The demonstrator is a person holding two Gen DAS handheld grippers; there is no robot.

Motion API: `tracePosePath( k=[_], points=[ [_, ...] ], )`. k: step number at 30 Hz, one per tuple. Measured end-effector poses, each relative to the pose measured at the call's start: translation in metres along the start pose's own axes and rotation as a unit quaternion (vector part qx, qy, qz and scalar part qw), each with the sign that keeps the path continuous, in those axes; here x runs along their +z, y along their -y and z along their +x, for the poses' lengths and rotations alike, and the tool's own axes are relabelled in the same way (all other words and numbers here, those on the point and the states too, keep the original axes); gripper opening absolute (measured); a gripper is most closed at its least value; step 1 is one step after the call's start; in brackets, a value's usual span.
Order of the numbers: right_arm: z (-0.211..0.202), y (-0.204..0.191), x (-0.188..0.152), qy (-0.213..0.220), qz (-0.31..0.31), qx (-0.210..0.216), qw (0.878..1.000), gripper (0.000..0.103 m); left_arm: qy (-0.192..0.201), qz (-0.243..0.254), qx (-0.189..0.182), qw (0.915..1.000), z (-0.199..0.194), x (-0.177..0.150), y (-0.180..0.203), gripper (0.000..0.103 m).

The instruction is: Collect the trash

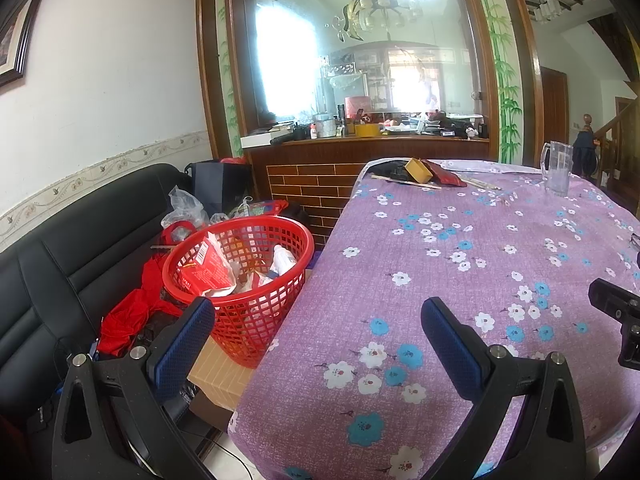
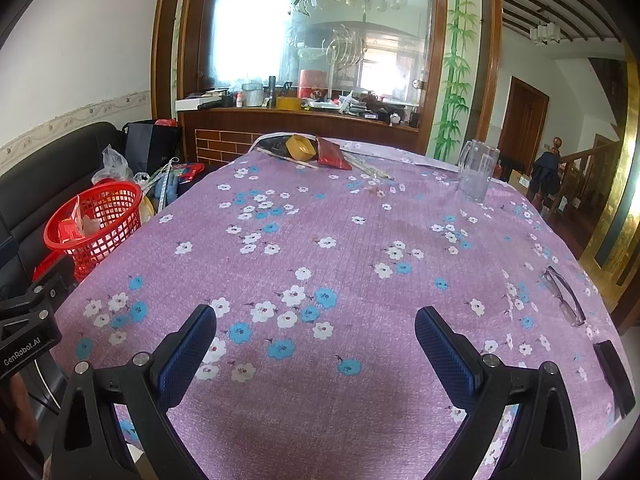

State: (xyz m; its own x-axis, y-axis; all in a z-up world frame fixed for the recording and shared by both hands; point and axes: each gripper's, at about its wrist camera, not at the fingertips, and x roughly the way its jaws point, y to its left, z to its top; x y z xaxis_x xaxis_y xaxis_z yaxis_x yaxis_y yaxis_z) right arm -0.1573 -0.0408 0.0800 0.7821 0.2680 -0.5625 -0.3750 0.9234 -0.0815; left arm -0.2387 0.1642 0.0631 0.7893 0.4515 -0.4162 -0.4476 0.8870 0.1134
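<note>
While both tools hang wide and empty above the near edge of the desk (image 2: 360, 240), the trash is already gathered in the red basket (image 1: 256, 280). It sits off the desk's left side on a cardboard box (image 1: 218, 376) against the black sofa (image 1: 80, 240), probably parked there so scraps can be dropped in from the desk edge. The left tool (image 1: 318, 320) has its left finger over the basket and its right finger over the floral cloth, nothing between them. The right tool (image 2: 316, 332) is spread just as wide over bare cloth near the middle.

Inside the basket a red carton (image 1: 204, 268) leans tilted, long axis slanting up toward the rim, and a white bottle (image 1: 283, 260) stands nearly upright.

What may be left lies at the far edge: a yellow box (image 2: 301, 147) tipped on its side, a red packet (image 2: 334, 156) and thin sticks (image 2: 288, 160) lying roughly crosswise. A clear pitcher (image 2: 476, 172) and glasses (image 2: 564, 296) look like keepers, in my judgement.
</note>
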Motion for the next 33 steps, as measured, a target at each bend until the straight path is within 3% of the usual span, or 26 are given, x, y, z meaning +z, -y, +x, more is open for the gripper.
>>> tracePosePath(
  k=[9,14,18,21,25,28,33],
  points=[
    [0.005,0.003,-0.004,-0.005,0.005,0.000,1.000,0.101,-0.011,0.008,-0.009,0.9999,0.006,-0.001,0.007,0.103],
    [0.037,0.040,-0.003,-0.055,0.045,-0.005,0.997,0.101,-0.048,0.027,-0.070,0.9961,0.026,0.016,0.045,0.102],
    [0.077,0.104,-0.001,-0.100,0.105,-0.051,0.988,0.101,-0.108,0.036,-0.135,0.9843,0.058,0.033,0.099,0.102],
    [0.108,0.148,-0.003,-0.139,0.132,-0.090,0.977,0.102,-0.179,0.043,-0.172,0.9678,0.095,0.034,0.151,0.102],
    [0.133,0.190,-0.009,-0.175,0.182,-0.084,0.964,0.101,-0.251,0.055,-0.179,0.9497,0.128,0.029,0.199,0.102],
    [0.139,0.202,-0.011,-0.188,0.202,-0.076,0.958,0.102,-0.239,0.064,-0.178,0.9522,0.128,0.033,0.213,0.102],
    [0.149,0.208,-0.011,-0.201,0.190,-0.091,0.957,0.102,-0.252,0.106,-0.179,0.9452,0.131,0.026,0.236,0.103]
  ],
)
